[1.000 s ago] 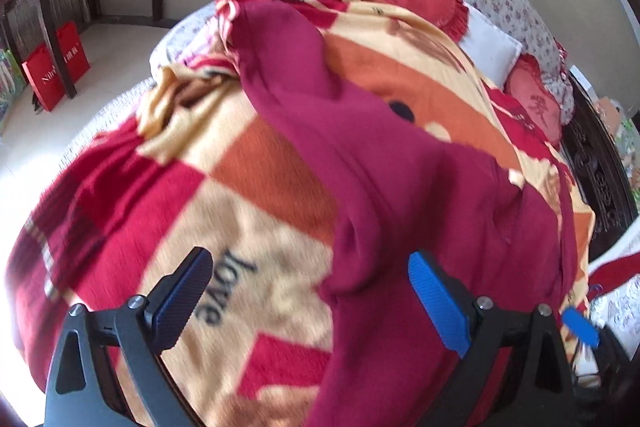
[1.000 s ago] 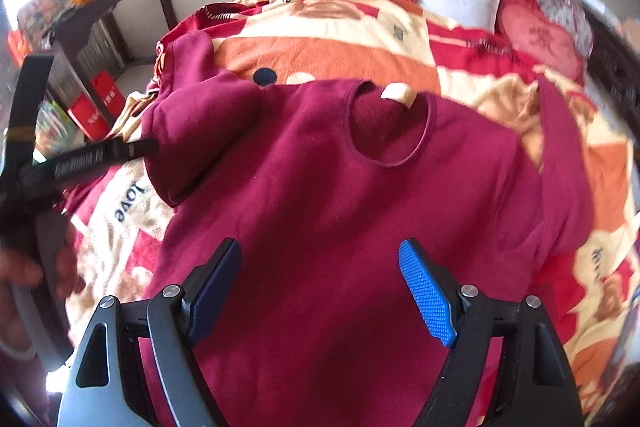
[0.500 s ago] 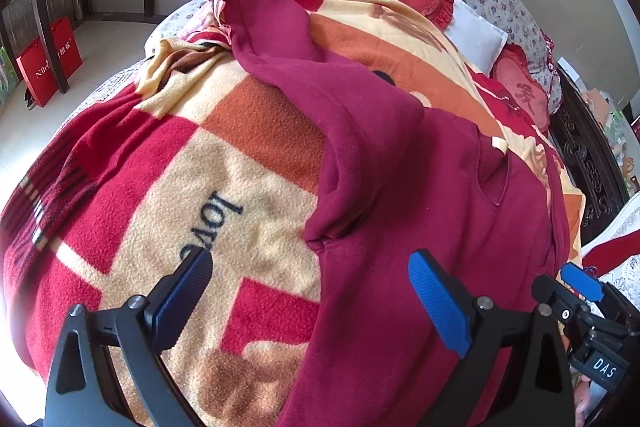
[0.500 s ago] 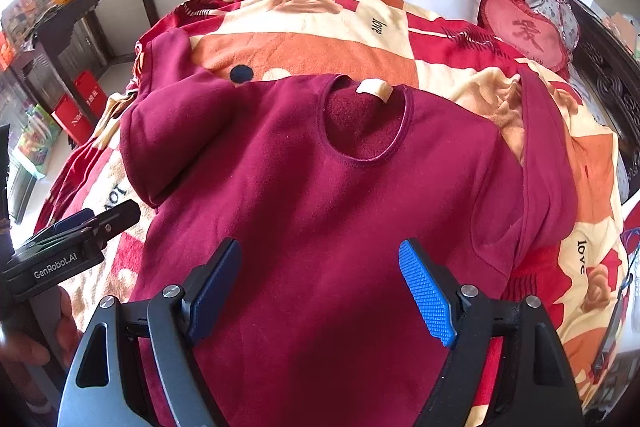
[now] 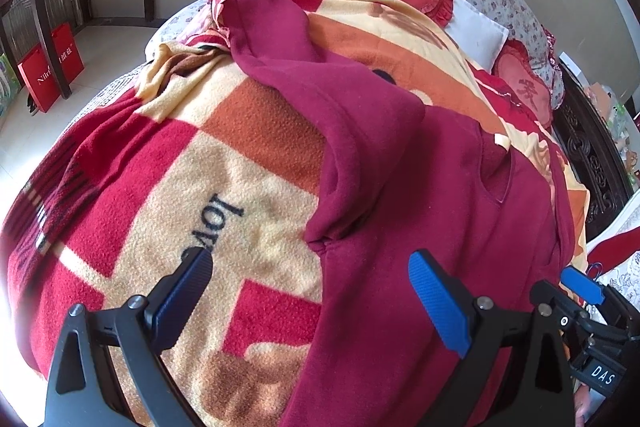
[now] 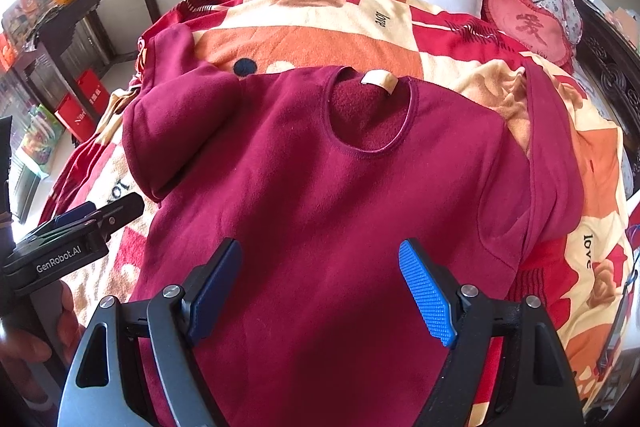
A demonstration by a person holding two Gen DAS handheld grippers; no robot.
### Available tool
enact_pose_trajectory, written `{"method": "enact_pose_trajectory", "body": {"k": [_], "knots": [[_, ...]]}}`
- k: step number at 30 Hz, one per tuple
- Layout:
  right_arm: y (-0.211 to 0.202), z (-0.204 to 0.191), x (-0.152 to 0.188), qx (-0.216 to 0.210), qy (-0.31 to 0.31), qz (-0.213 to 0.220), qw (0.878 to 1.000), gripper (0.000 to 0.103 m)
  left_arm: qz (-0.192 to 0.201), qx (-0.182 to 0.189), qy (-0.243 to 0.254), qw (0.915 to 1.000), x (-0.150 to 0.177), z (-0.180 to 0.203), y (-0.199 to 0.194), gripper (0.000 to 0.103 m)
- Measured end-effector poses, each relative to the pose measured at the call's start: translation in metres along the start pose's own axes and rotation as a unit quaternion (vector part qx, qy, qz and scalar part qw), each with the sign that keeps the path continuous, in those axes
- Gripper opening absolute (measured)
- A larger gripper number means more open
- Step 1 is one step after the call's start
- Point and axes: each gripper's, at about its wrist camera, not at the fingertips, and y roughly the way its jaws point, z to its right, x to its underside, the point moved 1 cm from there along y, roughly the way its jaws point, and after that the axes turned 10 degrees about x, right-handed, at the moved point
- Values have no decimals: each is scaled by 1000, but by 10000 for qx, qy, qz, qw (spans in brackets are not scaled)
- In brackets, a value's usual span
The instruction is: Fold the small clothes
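We judge the folding barely begun: the maroon fleece long-sleeved top point(image 6: 320, 195) lies flat mid-frame on the red-and-cream patterned blanket point(image 5: 168, 195), both sleeves unfolded, while our left gripper point(image 5: 310, 291) and right gripper point(image 6: 320, 279) hover with fingers wide, empty.

The maroon top's point(image 6: 320, 207) hem (near edge) runs off frame.

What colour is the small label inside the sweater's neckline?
Cream or pale beige, against the maroon sweater. The label shows best in the right wrist view.
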Motion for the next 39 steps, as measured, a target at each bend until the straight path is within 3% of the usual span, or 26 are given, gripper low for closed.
{"method": "enact_pose_trajectory", "body": {"k": [12, 19, 21, 23, 26, 28, 29, 30, 31, 33, 35, 39], "knots": [[2, -6, 1, -5, -80, -19, 10000, 65, -33, 86, -48, 9999, -3, -6, 0, 100], [6, -1, 5, -80, 5, -71, 9999, 65, 560, 409, -894, 9936, -73, -52, 14, 99], [9, 1, 8, -99, 45, -126, 9999, 65, 663, 458, -954, 9922, -96, -62, 26, 83], [13, 4, 11, -157, 84, -204, 9996, 65, 455, 509, -1071, 9919, -114, -70, 43, 65], [21, 13, 14, -210, 177, -333, 9991, 65, 45, 584, -1316, 9896, -126, -79, 75, 54], [26, 19, 15, -230, 277, -377, 9986, 65, 191, 525, -1145, 9918, -133, -75, 80, 54], [27, 21, 14, -239, 315, -384, 9985, 65, 226, 524, -1051, 9928, -137, -72, 82, 44], [29, 25, 14, -272, 389, -405, 9981, 65, 205, 517, -1036, 9931, -139, -71, 84, 21], [30, 27, 14, -315, 436, -425, 9976, 65, 194, 551, -1045, 9928, -142, -71, 85, 8], [29, 32, 15, -407, 499, -408, 9971, 65, 353, 862, -934, 9913, -145, -65, 77, 7], [25, 36, 15, -411, 557, -332, 9970, 65, 541, 913, -688, 9920, -146, -53, 59, 7], [18, 55, 16, -396, 772, -155, 9961, 65, 794, 1546, 27, 9848, -135, 5, 5, 7]]}}
